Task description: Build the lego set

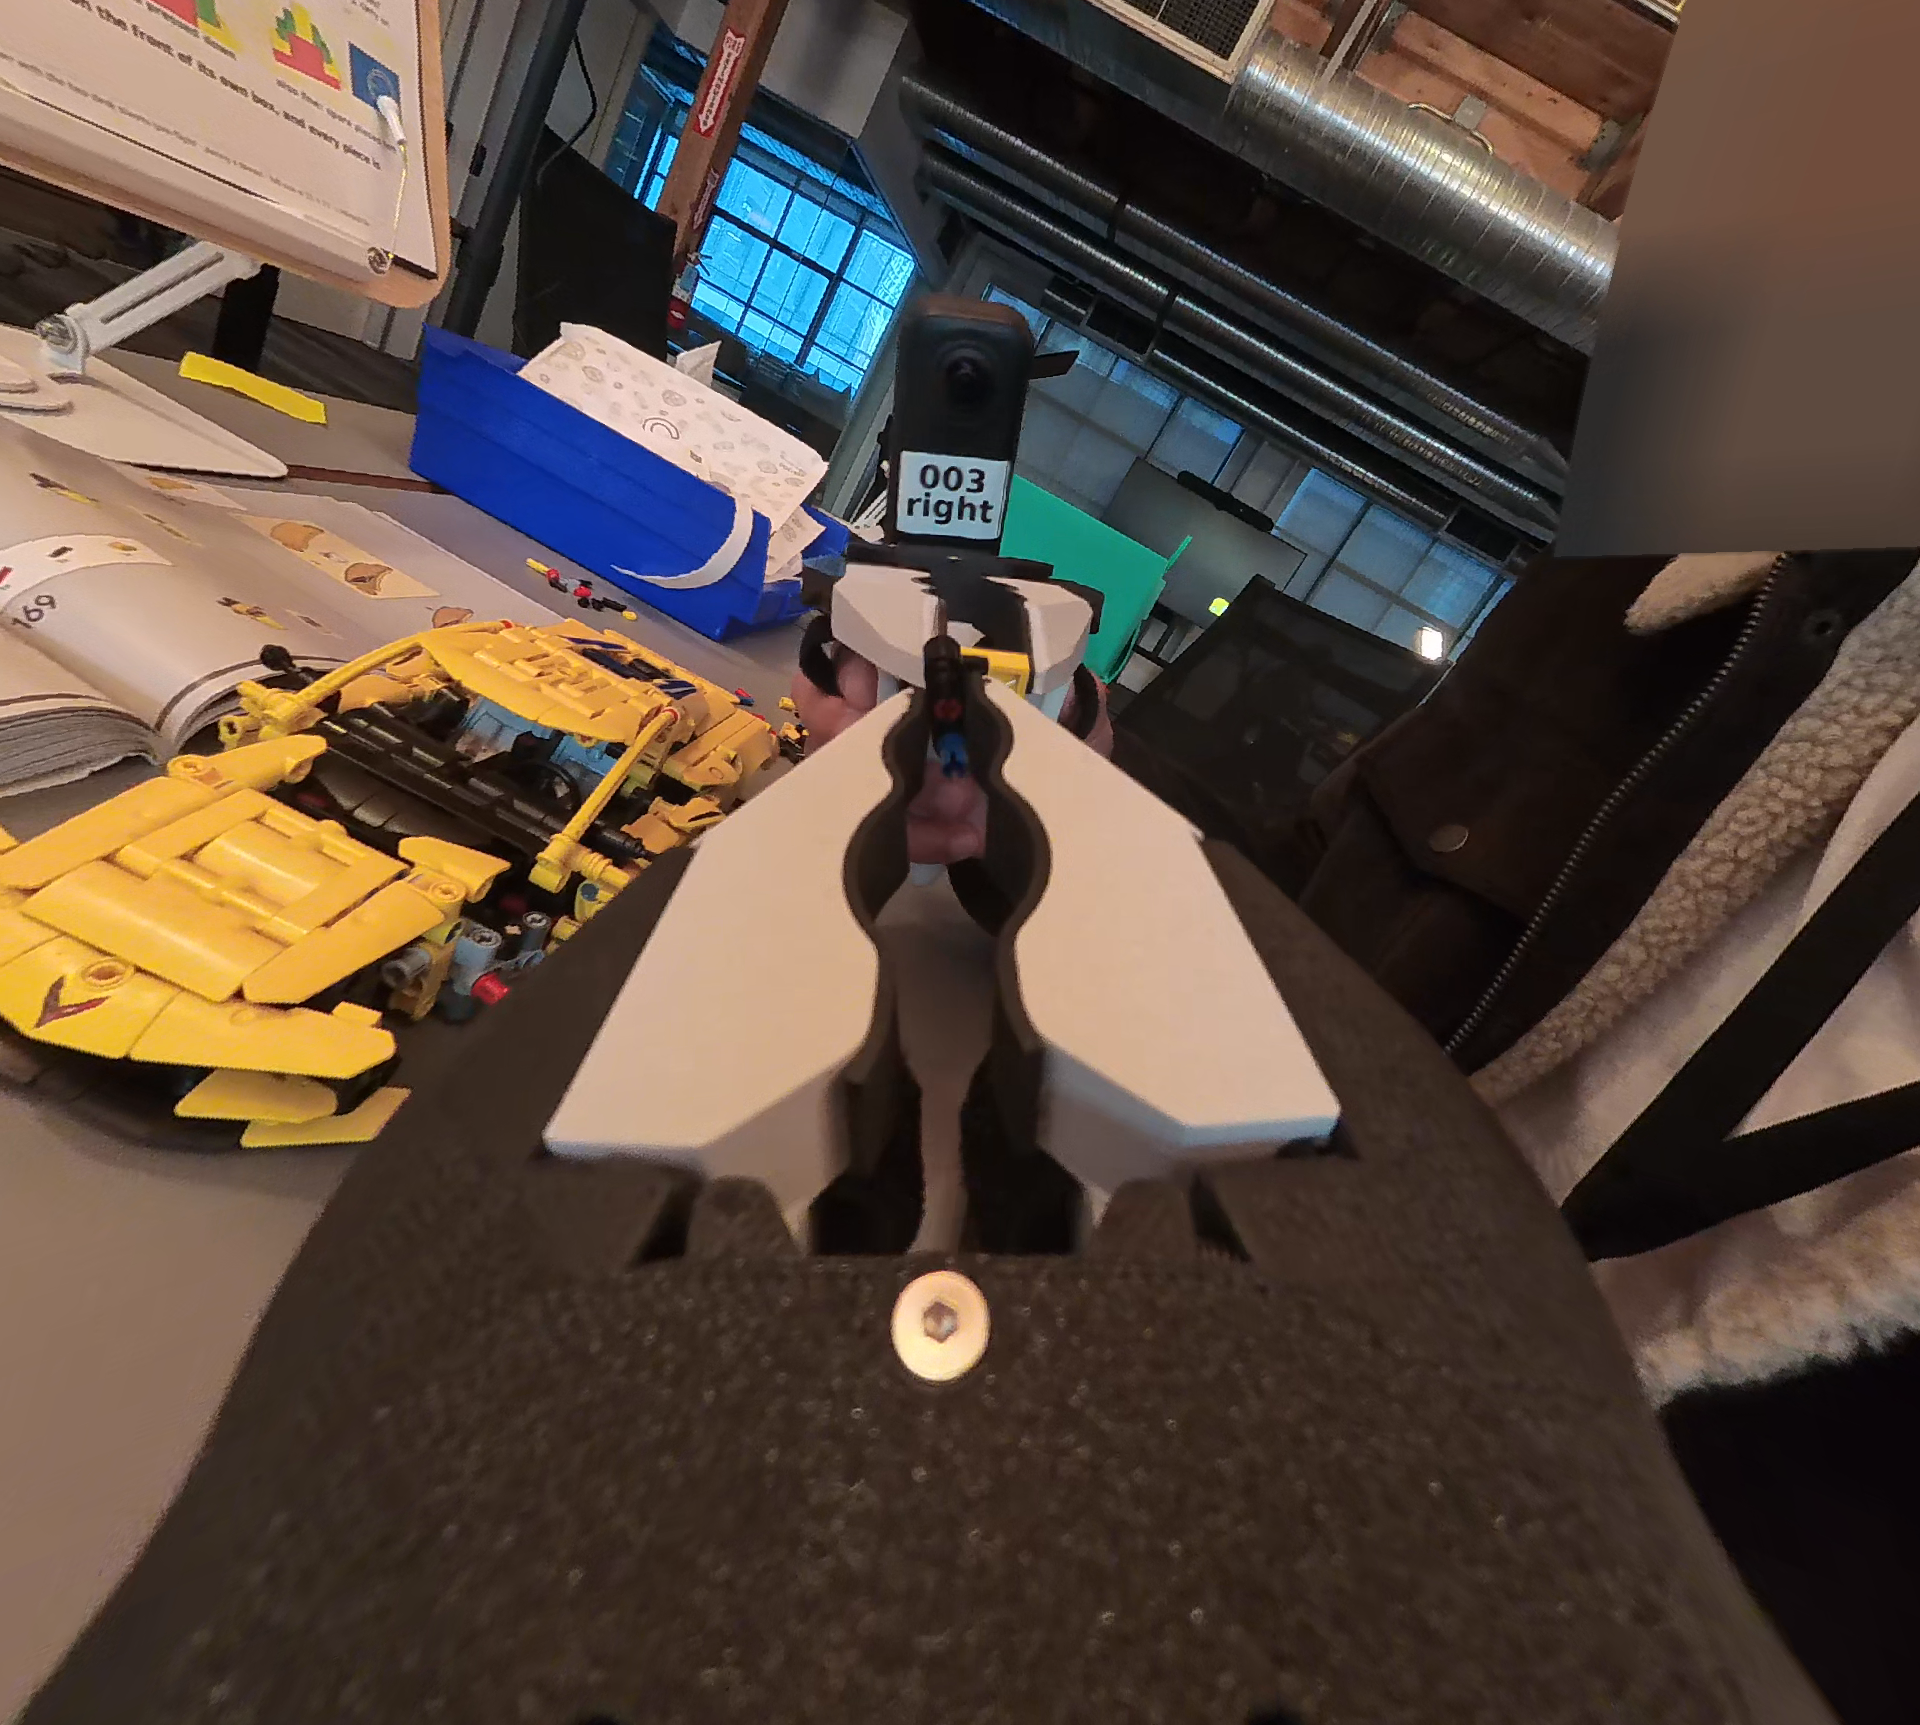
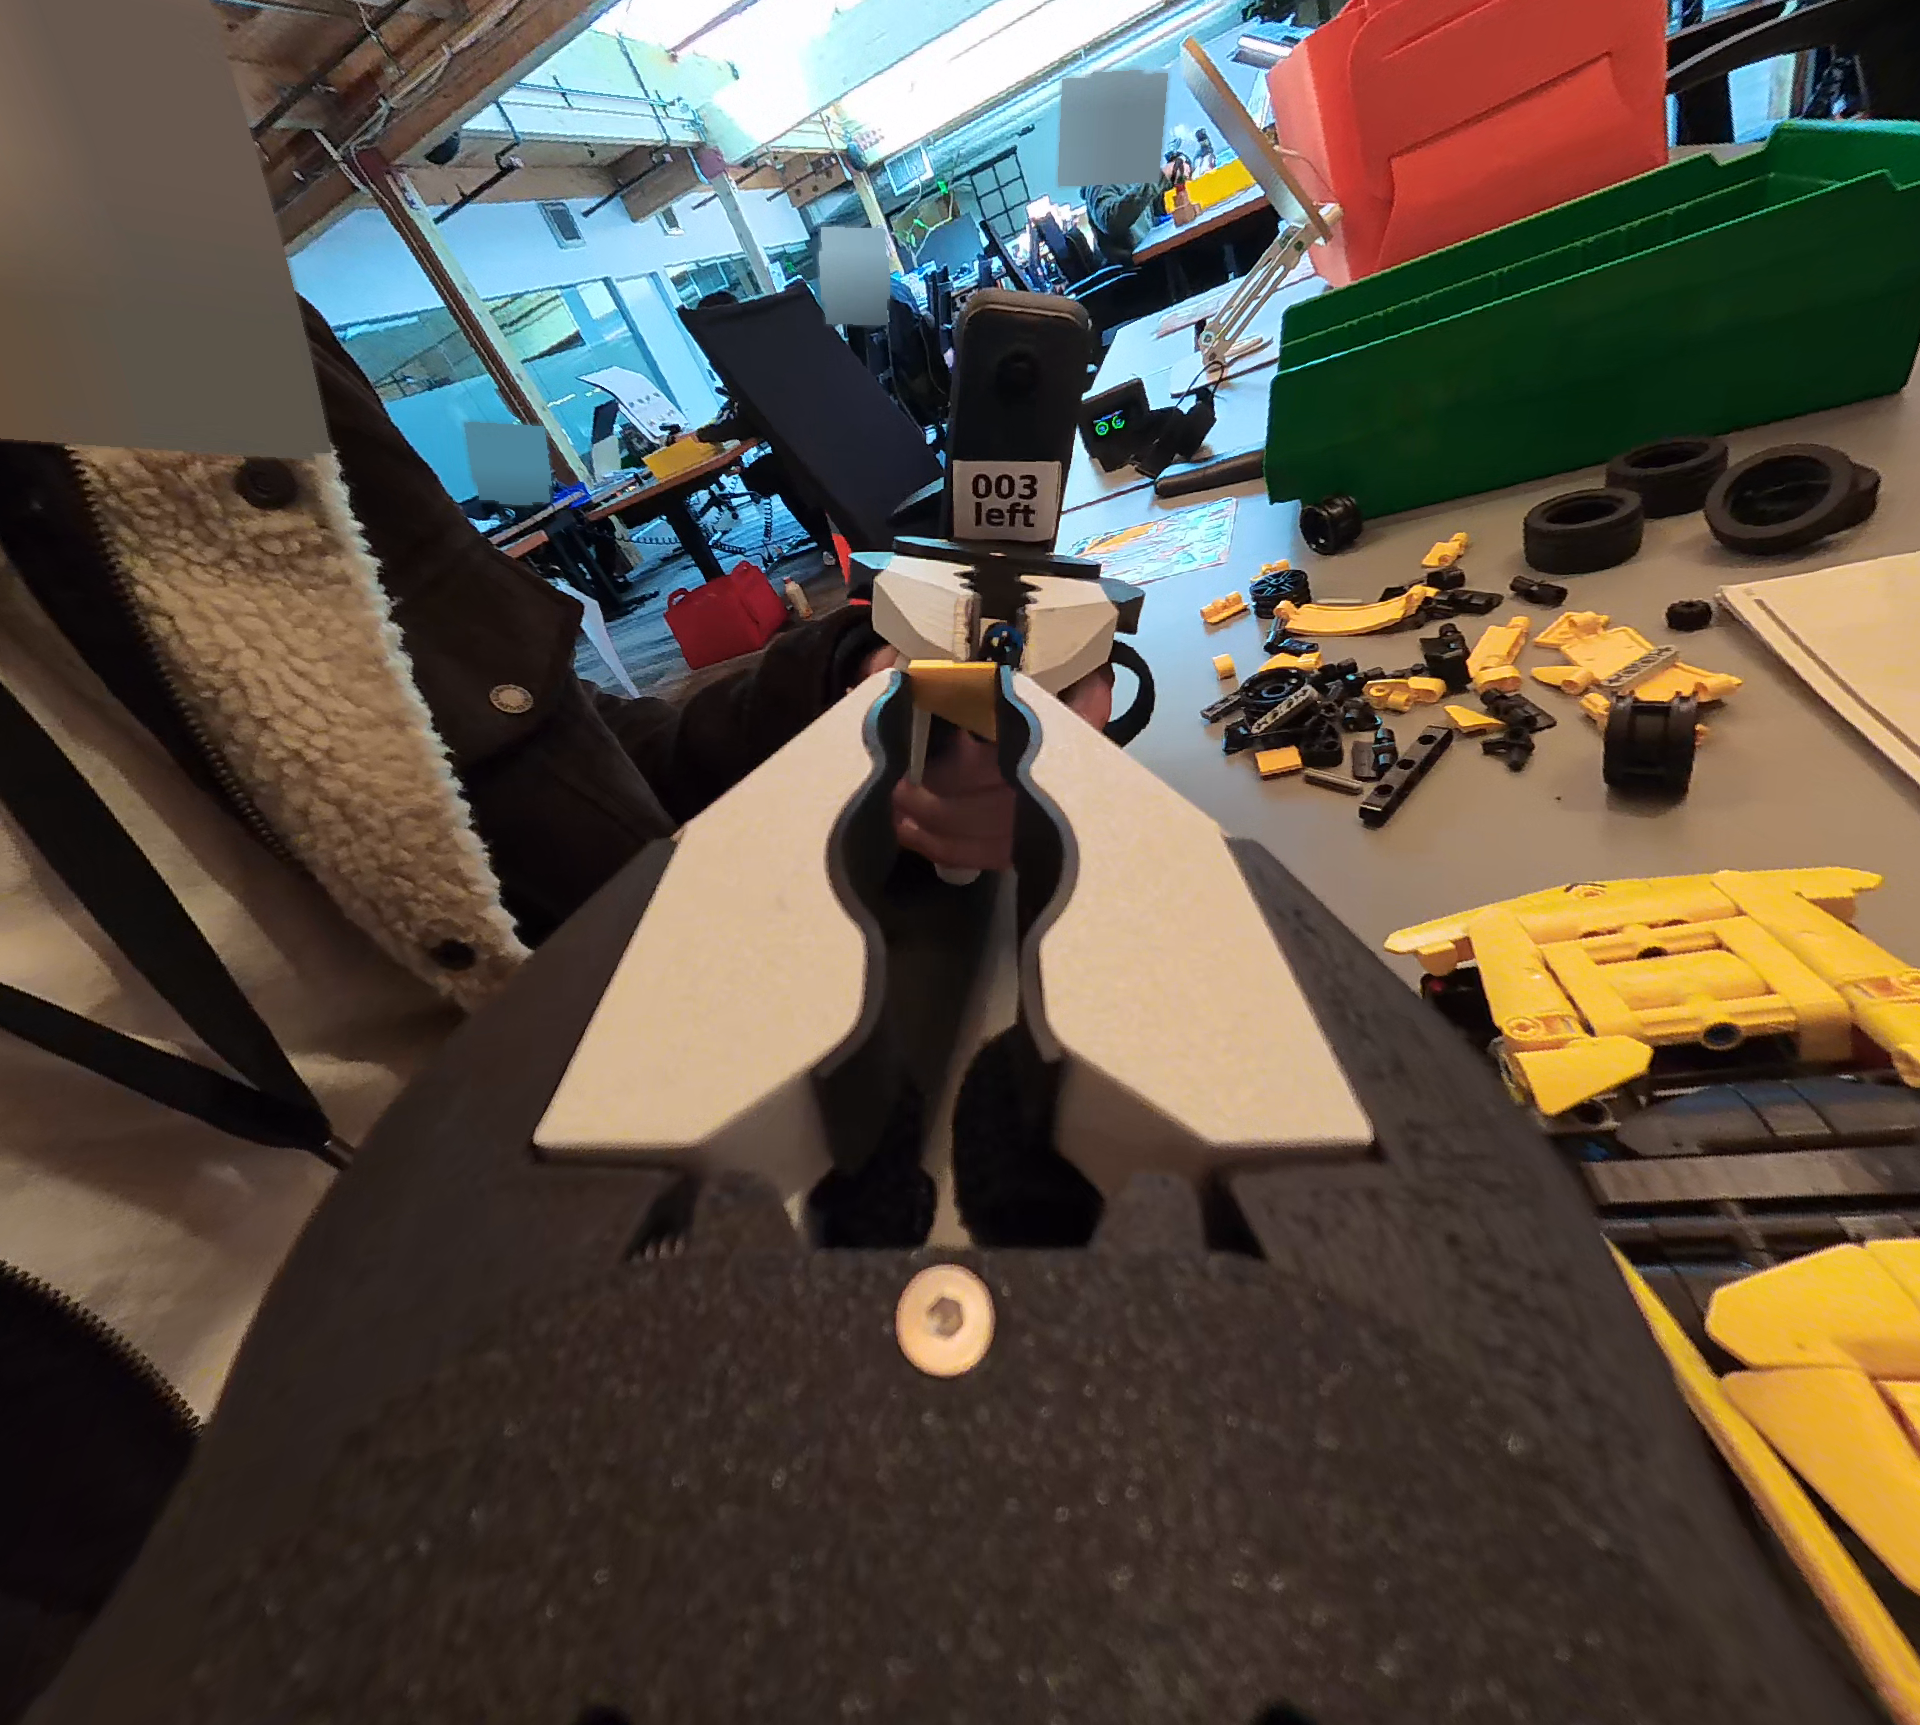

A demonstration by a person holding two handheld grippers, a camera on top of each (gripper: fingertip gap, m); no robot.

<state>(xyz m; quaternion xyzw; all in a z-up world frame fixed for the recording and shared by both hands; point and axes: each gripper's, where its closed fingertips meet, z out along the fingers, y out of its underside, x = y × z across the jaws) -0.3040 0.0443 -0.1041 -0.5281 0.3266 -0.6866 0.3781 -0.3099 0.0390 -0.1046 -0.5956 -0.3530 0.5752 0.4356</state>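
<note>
My left gripper (image 1: 940, 690) is shut on a thin black pin piece (image 1: 950, 735) with red and blue parts. My right gripper (image 2: 951, 680) is shut on a small yellow piece (image 2: 954, 694). The two grippers face each other tip to tip in the air above the table. The right gripper (image 1: 961, 631) with its yellow piece (image 1: 1000, 665) shows in the left wrist view. The left gripper (image 2: 1000, 621) shows in the right wrist view. The partly built yellow car (image 1: 312, 865) lies on the table below, and also shows in the right wrist view (image 2: 1662, 979).
A pile of loose yellow and black parts (image 2: 1455, 688) and black tyres (image 2: 1683, 501) lie by a green bin (image 2: 1610, 325). An orange bag (image 2: 1475, 75) stands behind. A blue bin (image 1: 582, 470) and an open instruction booklet (image 1: 104, 636) lie beyond the car. A person's jacket (image 1: 1558, 844) is close by.
</note>
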